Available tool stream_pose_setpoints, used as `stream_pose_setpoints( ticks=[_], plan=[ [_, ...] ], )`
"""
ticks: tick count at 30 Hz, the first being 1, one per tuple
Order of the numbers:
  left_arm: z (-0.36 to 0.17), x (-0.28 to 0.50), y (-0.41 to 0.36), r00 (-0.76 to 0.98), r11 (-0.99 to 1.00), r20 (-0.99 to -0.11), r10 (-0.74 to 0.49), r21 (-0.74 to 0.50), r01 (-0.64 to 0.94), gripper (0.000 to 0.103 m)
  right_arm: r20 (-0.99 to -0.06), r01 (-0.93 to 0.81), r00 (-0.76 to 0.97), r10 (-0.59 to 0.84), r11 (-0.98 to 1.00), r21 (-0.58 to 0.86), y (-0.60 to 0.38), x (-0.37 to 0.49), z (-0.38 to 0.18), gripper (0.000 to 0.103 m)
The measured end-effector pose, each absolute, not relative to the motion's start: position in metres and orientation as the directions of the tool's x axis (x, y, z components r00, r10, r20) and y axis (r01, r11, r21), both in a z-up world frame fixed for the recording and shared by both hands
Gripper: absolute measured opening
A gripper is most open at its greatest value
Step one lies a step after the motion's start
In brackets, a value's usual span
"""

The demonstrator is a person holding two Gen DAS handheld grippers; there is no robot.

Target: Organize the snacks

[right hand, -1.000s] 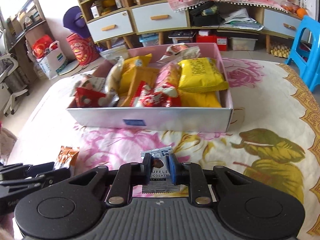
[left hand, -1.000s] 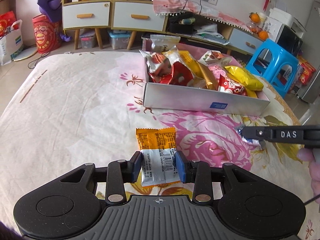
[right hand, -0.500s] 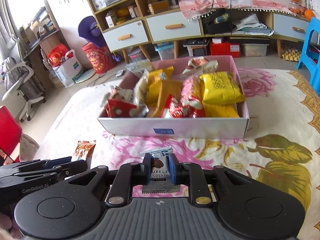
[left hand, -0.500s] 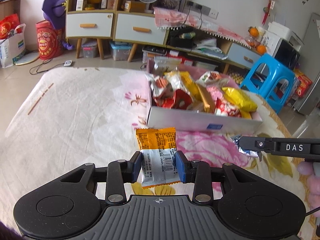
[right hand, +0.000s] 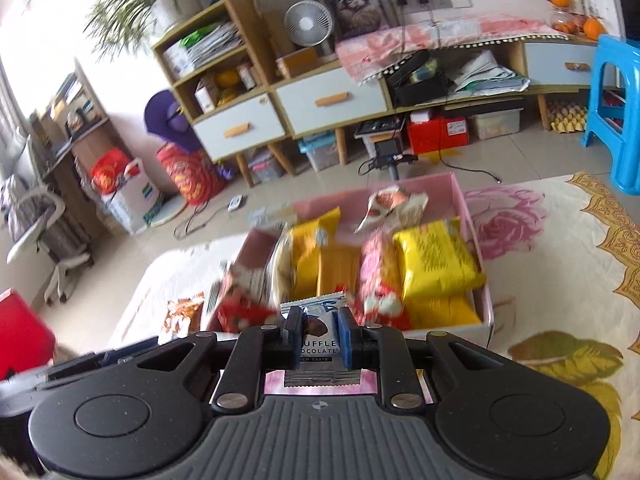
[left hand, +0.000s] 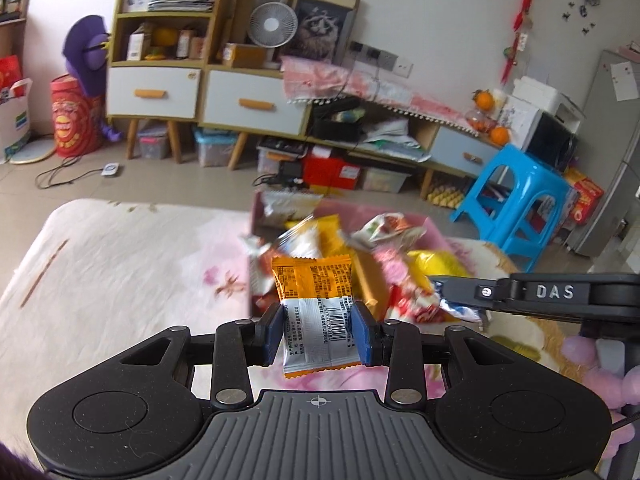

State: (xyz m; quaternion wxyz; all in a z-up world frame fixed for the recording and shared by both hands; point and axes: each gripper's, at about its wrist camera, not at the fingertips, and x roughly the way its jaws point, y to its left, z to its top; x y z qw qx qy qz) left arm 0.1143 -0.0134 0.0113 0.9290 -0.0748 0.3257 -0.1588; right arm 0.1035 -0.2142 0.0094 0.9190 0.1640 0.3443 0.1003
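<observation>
1. Your left gripper (left hand: pixel 319 334) is closed on the orange-and-silver snack packet (left hand: pixel 316 312). The pads pinch its silver lower half from both sides, and the orange top stands up ahead of the fingers.
2. Your right gripper (right hand: pixel 319 338) is closed on the chocolate truffle packet (right hand: pixel 316 342). It grips the middle, with the crimped top edge poking out in front.
3. Both packets are held off the flowered bed cover (left hand: pixel 120 272), just short of the pink snack box (right hand: pixel 472 216), which lies straight ahead of each gripper and is already crowded with bags.
4. Judge these packets light, thin and crinkly. The foil looks slick, so a pinch across the filled middle should hold better than one on a crimped edge.
5. The contents may crush, so squeeze no harder than you need.
6. Motion blur hides the box's near corner in the left view, so free space there is uncertain. The yellow bag (right hand: pixel 436 260) fills the side ahead and right of your right gripper.
</observation>
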Motion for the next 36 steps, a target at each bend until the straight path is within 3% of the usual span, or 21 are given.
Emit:
stream_pose_setpoints(
  ticks=[13,16,18,27,31,33,36],
  plan=[
    [-0.009,0.161,-0.067,0.730,0.919,-0.564,-0.385,-0.165,0.358,0.035,-0.551,0.006,0.794,0.259,0.902,0.432,-0.231,0.141,-0.001,0.010],
    [-0.016,0.164,-0.068,0.733,0.928,-0.576,-0.362,-0.148,0.342,0.039,-0.563,0.032,0.794,0.229,0.909,0.416,-0.235,0.145,-0.006,0.018],
    [-0.016,0.165,-0.065,0.735,0.935,-0.584,-0.346,-0.149,0.321,0.055,-0.571,0.046,0.790,0.223,0.907,0.418,-0.238,0.146,-0.009,0.023],
    [0.005,0.143,-0.048,0.750,0.951,-0.588,-0.302,-0.139,0.275,0.083,-0.558,0.040,0.803,0.210,0.915,0.402,-0.243,0.126,0.007,0.056],
    [0.020,0.122,-0.038,0.754,0.964,-0.603,-0.259,-0.114,0.239,0.089,-0.561,0.024,0.806,0.191,0.935,0.353,-0.237,0.108,0.022,0.069],
    [0.027,0.110,-0.033,0.751,0.971,-0.618,-0.231,-0.106,0.212,0.093,-0.562,0.018,0.810,0.166,0.951,0.307,-0.230,0.097,0.031,0.081],
    [0.038,0.092,-0.028,0.744,0.982,-0.644,-0.179,-0.071,0.175,0.096,-0.571,0.015,0.809,0.139,0.967,0.256,-0.223,0.080,0.043,0.087]
  ],
)
